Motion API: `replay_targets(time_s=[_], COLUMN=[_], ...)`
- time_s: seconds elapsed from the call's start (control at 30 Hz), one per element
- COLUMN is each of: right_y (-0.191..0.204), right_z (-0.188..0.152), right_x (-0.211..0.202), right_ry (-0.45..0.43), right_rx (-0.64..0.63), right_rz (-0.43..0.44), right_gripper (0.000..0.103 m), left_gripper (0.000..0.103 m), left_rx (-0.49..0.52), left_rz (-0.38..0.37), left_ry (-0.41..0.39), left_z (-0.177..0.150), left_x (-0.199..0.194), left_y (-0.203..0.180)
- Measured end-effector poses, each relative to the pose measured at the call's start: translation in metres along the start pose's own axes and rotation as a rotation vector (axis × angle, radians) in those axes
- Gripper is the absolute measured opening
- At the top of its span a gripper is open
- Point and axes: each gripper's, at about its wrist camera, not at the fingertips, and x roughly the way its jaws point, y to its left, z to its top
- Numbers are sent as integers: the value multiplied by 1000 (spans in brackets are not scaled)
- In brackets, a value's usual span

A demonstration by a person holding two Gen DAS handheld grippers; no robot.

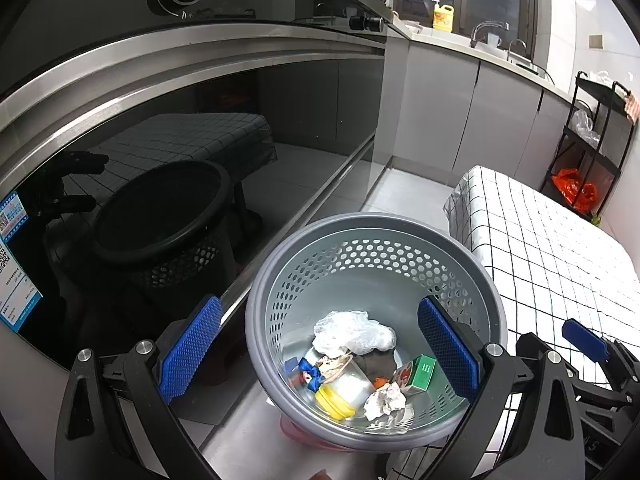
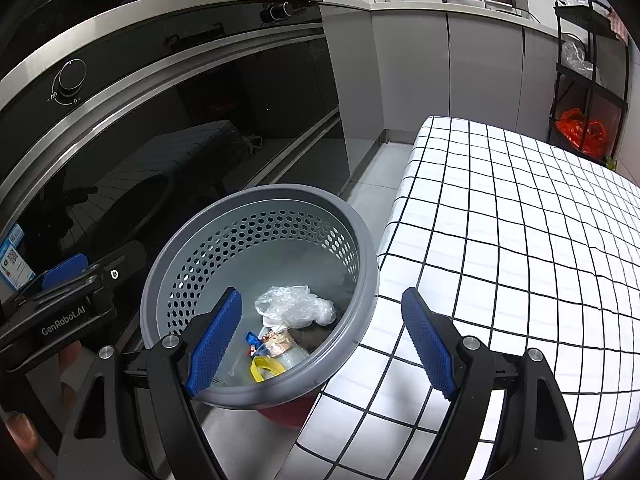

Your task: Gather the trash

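A grey perforated bin (image 1: 256,280) stands on the floor between the oven front and the table. In it lie a clear plastic bag (image 1: 352,332), a green box (image 1: 422,372), a jar with a yellow lid (image 1: 340,394), crumpled paper (image 1: 386,400) and a blue wrapper (image 1: 308,372). My left gripper (image 1: 320,350) hangs open above the bin with nothing between its fingers. In the right wrist view the bin (image 2: 160,280) sits lower left, with the bag (image 2: 296,304) and the jar (image 2: 266,366) showing. My right gripper (image 2: 322,342) is open and empty over the bin's right rim.
A table with a white checked cloth (image 2: 520,240) borders the bin on the right. The dark glass oven front (image 2: 160,140) runs along the left. Grey cabinets (image 2: 420,72) close the back. A black shelf trolley with an orange bag (image 2: 582,130) stands at the far right.
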Motion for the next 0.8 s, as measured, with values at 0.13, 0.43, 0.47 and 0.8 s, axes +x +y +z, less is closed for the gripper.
replay_targets(time_s=[0.13, 0.43, 0.47, 0.8], right_y=[1, 3, 3, 4], right_z=[0, -1, -1, -2], right_x=[0, 0, 1, 1], right_ry=[-1, -1, -1, -1], right_rx=[0, -2, -2, 1], right_rz=[-3, -5, -5, -6], right_gripper=[78, 78, 78, 78], left_gripper=[97, 97, 97, 97], left_rx=[6, 18, 16, 11], left_rz=[4, 12, 9, 5], left_ry=[-4, -9, -10, -7], left_z=[0, 0, 0, -1], left_x=[-1, -3, -3, -3], left_y=[-1, -2, -1, -1])
